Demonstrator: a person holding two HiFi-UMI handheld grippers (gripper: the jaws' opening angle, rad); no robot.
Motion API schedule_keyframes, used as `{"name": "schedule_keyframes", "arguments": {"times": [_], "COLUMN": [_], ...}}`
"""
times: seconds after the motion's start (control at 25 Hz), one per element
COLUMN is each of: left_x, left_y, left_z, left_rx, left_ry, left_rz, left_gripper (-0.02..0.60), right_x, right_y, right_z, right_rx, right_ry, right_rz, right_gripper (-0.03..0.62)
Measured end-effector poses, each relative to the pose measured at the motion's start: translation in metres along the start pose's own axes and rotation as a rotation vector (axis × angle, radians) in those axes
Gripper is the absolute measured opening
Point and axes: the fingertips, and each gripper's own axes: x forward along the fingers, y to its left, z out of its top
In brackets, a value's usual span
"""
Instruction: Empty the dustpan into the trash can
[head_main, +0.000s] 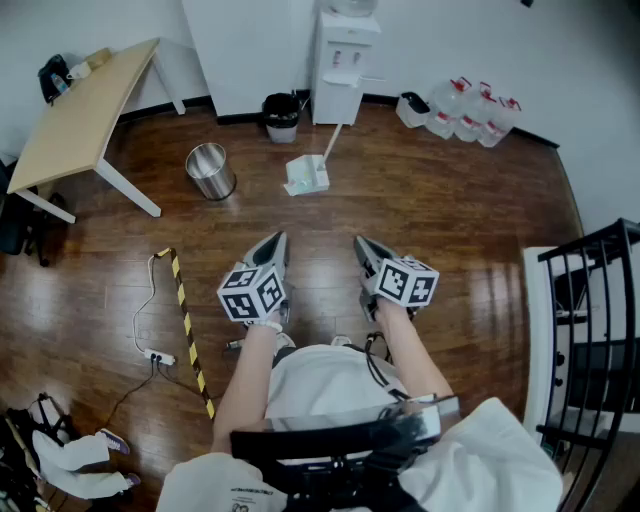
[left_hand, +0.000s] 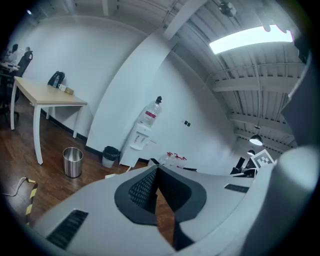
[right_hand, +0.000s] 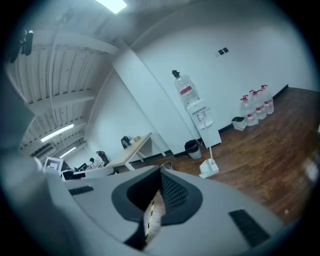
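Observation:
A white dustpan (head_main: 306, 176) with a long upright handle stands on the wood floor in front of the water dispenser; the right gripper view shows the dustpan (right_hand: 209, 169) too. A shiny steel trash can (head_main: 210, 170) stands to its left, and it also appears in the left gripper view (left_hand: 73, 161). A black bin (head_main: 282, 116) sits against the wall. My left gripper (head_main: 271, 250) and right gripper (head_main: 366, 252) are held side by side well short of the dustpan. Both point forward and slightly down. Each is shut with nothing held: left gripper (left_hand: 157, 170), right gripper (right_hand: 161, 172).
A wooden table (head_main: 84, 108) stands at the far left and a water dispenser (head_main: 344, 55) against the back wall. Water jugs (head_main: 470, 108) cluster at the far right. A black rack (head_main: 590, 340) stands to my right. Yellow-black tape and a cable (head_main: 186, 325) lie on the floor at left.

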Motion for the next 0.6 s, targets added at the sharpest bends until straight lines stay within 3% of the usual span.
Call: {"name": "schedule_keyframes", "arguments": {"times": [0.2, 0.4, 0.6], "left_x": [0.001, 0.003, 0.005], "left_y": [0.011, 0.018, 0.031], "left_z": [0.004, 0.004, 0.010], "left_rx": [-0.002, 0.015, 0.035], "left_ry": [0.001, 0.029, 0.050], "left_rz": [0.000, -0.027, -0.052], "left_gripper": [-0.006, -0.006, -0.006], "right_x": [0.010, 0.020, 0.037], "right_y": [0.005, 0.014, 0.025], "right_z": [-0.002, 0.007, 0.019], "right_rx": [0.008, 0.002, 0.024], "right_ry": [-0.004, -0.072, -0.111], "right_rz": [0.002, -0.006, 0.035], "right_gripper": [0.009, 0.033, 0.170]}}
